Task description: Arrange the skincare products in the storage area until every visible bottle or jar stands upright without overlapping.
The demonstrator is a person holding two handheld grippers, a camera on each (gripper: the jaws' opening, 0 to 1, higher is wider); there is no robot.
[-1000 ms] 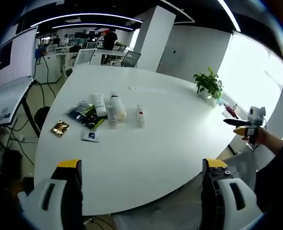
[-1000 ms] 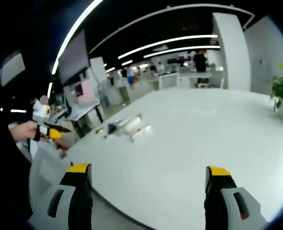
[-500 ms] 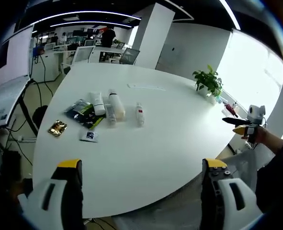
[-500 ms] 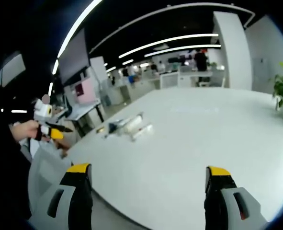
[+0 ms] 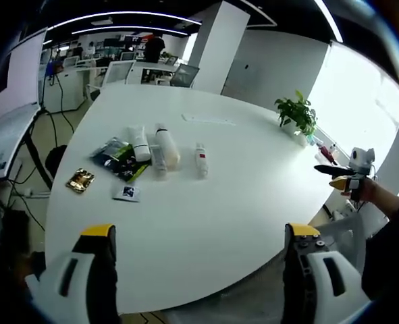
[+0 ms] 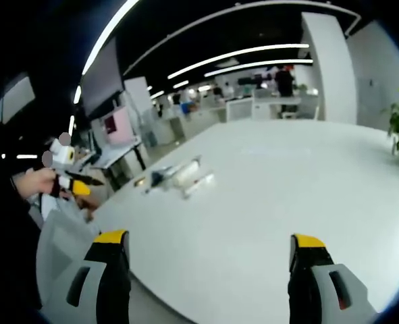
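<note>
Several white skincare tubes and bottles lie flat in a cluster on the white table [image 5: 206,216]: a tube [image 5: 139,143], a bottle [image 5: 166,146], a thin tube [image 5: 157,159] and a red-labelled tube [image 5: 201,159] a little apart. In the right gripper view the same cluster [image 6: 183,177] lies far off to the left. My left gripper [image 5: 199,236] is open and empty, well short of the products. My right gripper [image 6: 209,239] is also open and empty over the table's near edge. Each gripper appears in the other's view, held in a hand: right gripper [image 5: 343,178], left gripper [image 6: 74,183].
Dark sachets [image 5: 116,157], a gold packet [image 5: 80,179] and a small sachet [image 5: 127,193] lie beside the products. A potted plant [image 5: 295,117] stands at the table's far edge, with a paper strip [image 5: 208,120] nearby. Desks and chairs [image 5: 128,71] stand beyond.
Both views have shifted slightly with the hands. The products lie as before, and both grippers stay open.
</note>
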